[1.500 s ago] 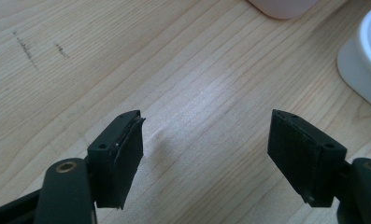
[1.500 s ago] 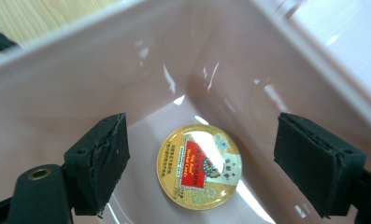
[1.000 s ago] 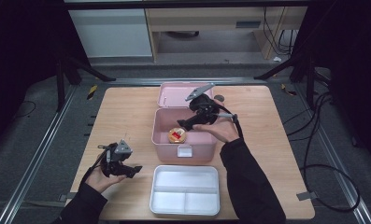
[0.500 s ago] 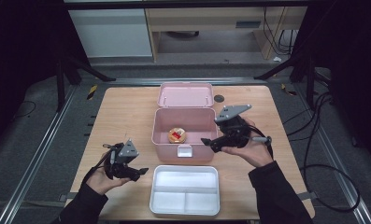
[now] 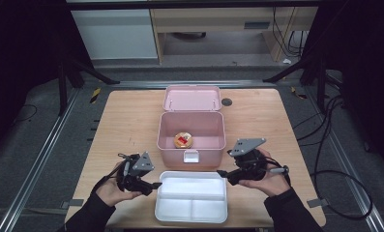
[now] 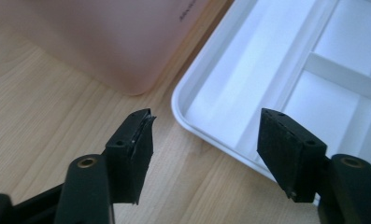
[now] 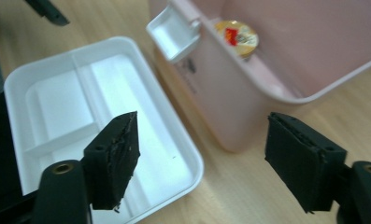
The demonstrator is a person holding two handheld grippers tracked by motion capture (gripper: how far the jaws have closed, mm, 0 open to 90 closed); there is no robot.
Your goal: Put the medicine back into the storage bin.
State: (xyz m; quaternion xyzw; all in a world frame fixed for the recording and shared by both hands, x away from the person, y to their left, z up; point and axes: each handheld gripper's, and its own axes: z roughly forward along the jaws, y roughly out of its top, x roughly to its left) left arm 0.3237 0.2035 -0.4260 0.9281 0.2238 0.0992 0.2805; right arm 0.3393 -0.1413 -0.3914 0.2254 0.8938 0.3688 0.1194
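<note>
Evidently the work centres on the white compartment tray (image 5: 191, 203), which lies at the near edge of the bench (image 5: 122, 121), just in front of the open pink storage box (image 5: 191, 137) and close to it. Both tongs flank the tray: the left tongs (image 5: 153, 185) sit at its near-left corner with jaws apart and nothing between them, and the right tongs (image 5: 222, 173) sit off its far-right corner, likewise apart and empty. I judge this to be the approach step, before any grasp; the tray is untouched. Next, each pair of tongs would need to close over the tray's thin raised rim (image 6: 206, 135), so the jaws should straddle the rim squarely from both sides and lift evenly to keep it level.

Inside the box rests a small round cup with a yellow and red foil lid (image 7: 236, 36); its print is too blurred to read. Small dark lettering (image 6: 187, 12) on the box's front wall is also illegible. The box's pink lid (image 5: 192, 98) lies back on the far side, its white latch (image 7: 172, 31) hanging out toward the tray.
</note>
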